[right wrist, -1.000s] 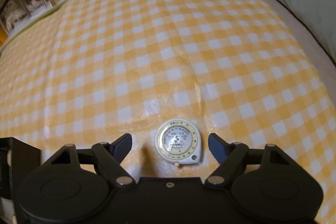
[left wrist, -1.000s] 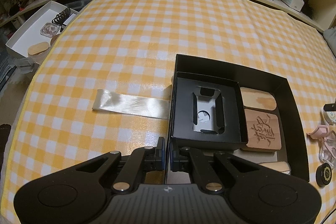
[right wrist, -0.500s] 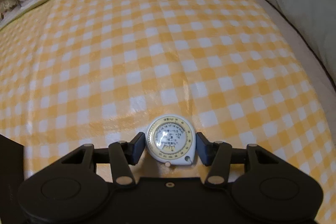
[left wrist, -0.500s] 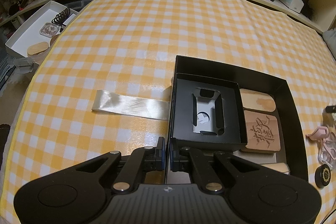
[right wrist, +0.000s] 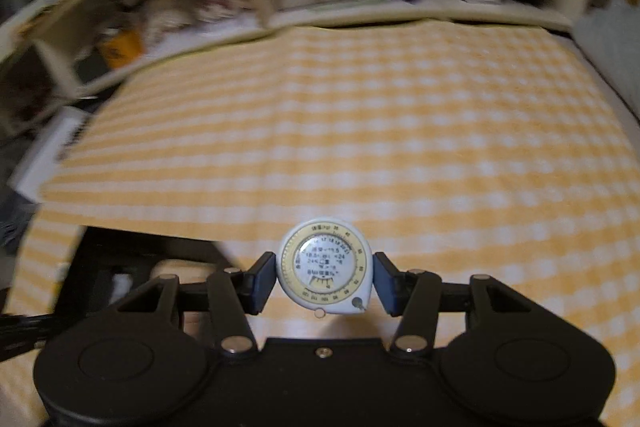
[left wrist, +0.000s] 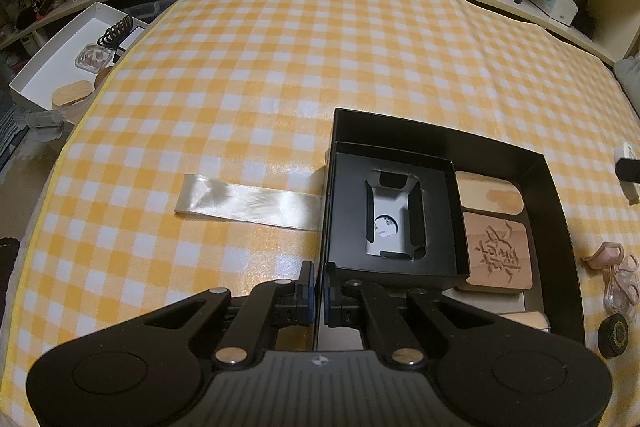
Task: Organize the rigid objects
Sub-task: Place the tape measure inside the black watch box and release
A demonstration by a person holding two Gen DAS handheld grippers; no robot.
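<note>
My right gripper (right wrist: pixel 324 285) is shut on a round white tape measure (right wrist: pixel 326 275) with a yellow dial ring and holds it above the checked cloth. A black box (right wrist: pixel 120 251) shows blurred at lower left. In the left wrist view, my left gripper (left wrist: pixel 319 291) is shut on the near left wall of the large black box (left wrist: pixel 556 211). Inside the box sit a smaller black box (left wrist: pixel 352 207) with a grey insert, and wooden blocks (left wrist: pixel 498 251) to its right. The right gripper's tip (left wrist: pixel 628 171) shows at the far right edge.
A silver ribbon (left wrist: pixel 248 201) lies on the yellow checked cloth left of the box. A pink clip (left wrist: pixel 612 259) and a black round lid (left wrist: pixel 614 335) lie right of it. A white tray (left wrist: pixel 60 67) stands off the cloth's far left. Shelves line the back.
My right gripper closed on the tape measure, lifted it off the cloth and swung left toward the black box. My left gripper stayed still.
</note>
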